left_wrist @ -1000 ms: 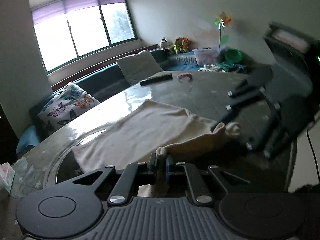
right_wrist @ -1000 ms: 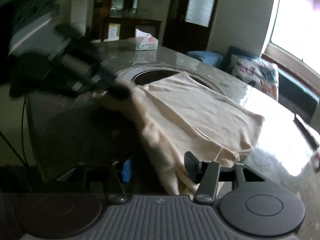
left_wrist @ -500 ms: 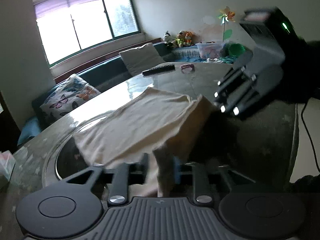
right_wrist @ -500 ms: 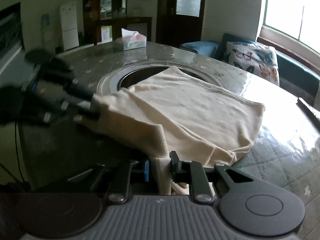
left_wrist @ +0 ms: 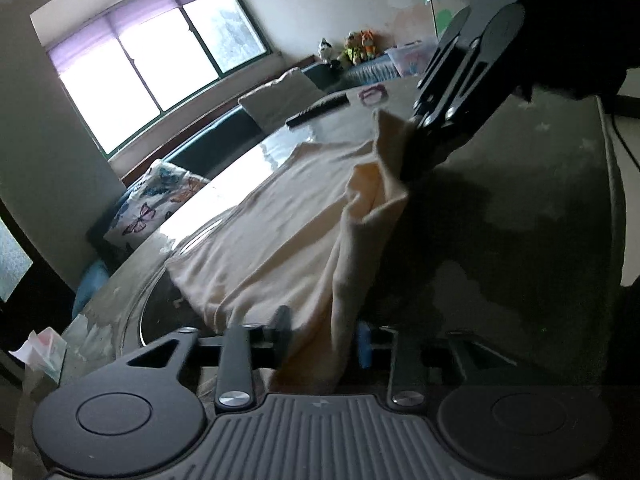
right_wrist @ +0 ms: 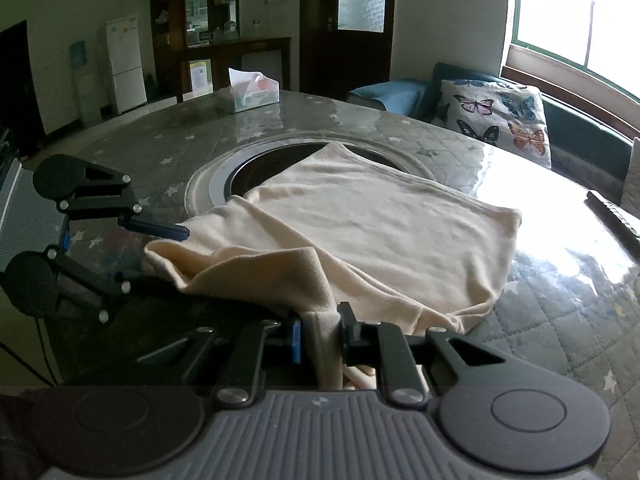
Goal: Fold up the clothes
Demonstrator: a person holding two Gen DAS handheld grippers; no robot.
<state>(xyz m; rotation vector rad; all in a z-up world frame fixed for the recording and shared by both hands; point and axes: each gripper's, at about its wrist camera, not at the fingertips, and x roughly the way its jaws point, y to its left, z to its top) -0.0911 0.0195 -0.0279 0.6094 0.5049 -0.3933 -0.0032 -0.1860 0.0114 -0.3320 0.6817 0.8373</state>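
A cream garment [left_wrist: 288, 216] lies spread on the round table, its near edge lifted. It also shows in the right wrist view [right_wrist: 380, 224]. My left gripper [left_wrist: 324, 338] is shut on one corner of that edge, seen from the side in the right wrist view [right_wrist: 172, 236]. My right gripper [right_wrist: 320, 334] is shut on the other corner and shows in the left wrist view [left_wrist: 416, 136], raised above the table. The cloth hangs stretched between the two grippers.
The table [right_wrist: 160, 148] has a dark round inset [right_wrist: 256, 164] under the garment's far end. A tissue box [right_wrist: 254, 90] stands at the back. A remote [left_wrist: 318, 110] and a small pink item [left_wrist: 373, 94] lie near the far edge. A sofa with a butterfly cushion [right_wrist: 496, 116] runs under the window.
My right gripper closed on the garment's corner. Both grippers rose and lifted the near edge off the table, and the cloth now hangs between them.
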